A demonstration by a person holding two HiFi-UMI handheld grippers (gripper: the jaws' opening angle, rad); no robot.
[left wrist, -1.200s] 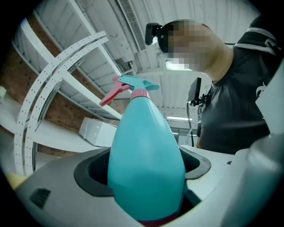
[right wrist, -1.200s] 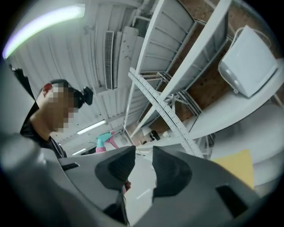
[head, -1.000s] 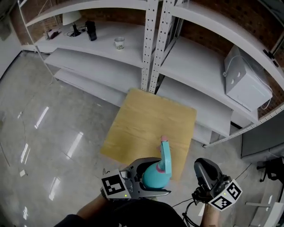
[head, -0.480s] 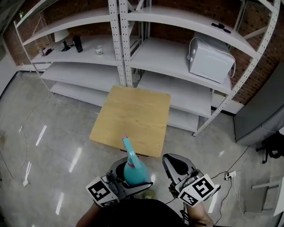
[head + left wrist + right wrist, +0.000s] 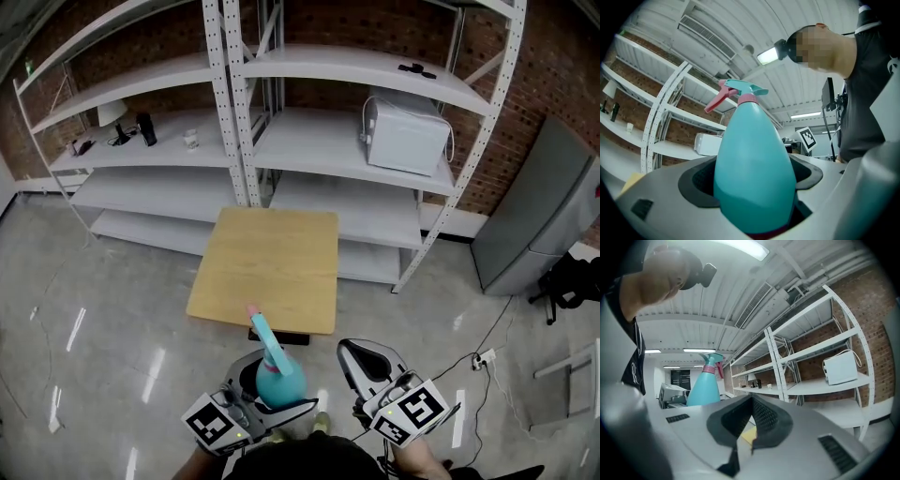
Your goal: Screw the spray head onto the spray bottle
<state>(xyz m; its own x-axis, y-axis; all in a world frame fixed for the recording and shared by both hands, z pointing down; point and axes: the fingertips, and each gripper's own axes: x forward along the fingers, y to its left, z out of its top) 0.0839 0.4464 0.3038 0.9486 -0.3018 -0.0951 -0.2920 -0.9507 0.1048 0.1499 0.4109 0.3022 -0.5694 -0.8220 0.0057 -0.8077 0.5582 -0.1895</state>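
Note:
A teal spray bottle (image 5: pixel 277 383) with a teal and pink spray head (image 5: pixel 260 325) on its neck stands upright between the jaws of my left gripper (image 5: pixel 272 398), which is shut on its body. In the left gripper view the bottle (image 5: pixel 754 173) fills the middle, with the spray head (image 5: pixel 737 92) on top and its pink trigger to the left. My right gripper (image 5: pixel 367 361) is held to the right of the bottle, shut and holding nothing. The right gripper view shows the bottle (image 5: pixel 704 386) to its left.
A small wooden table (image 5: pixel 267 267) stands ahead on the shiny concrete floor. Behind it are white metal shelves (image 5: pixel 309 131) with a white microwave (image 5: pixel 405 136), a lamp and small items. A grey cabinet (image 5: pixel 544 211) stands at the right; cables lie on the floor.
The view has pulled back from the table, and both grippers with the bottle now sit farther from its near edge. The bottle stays in my left gripper.

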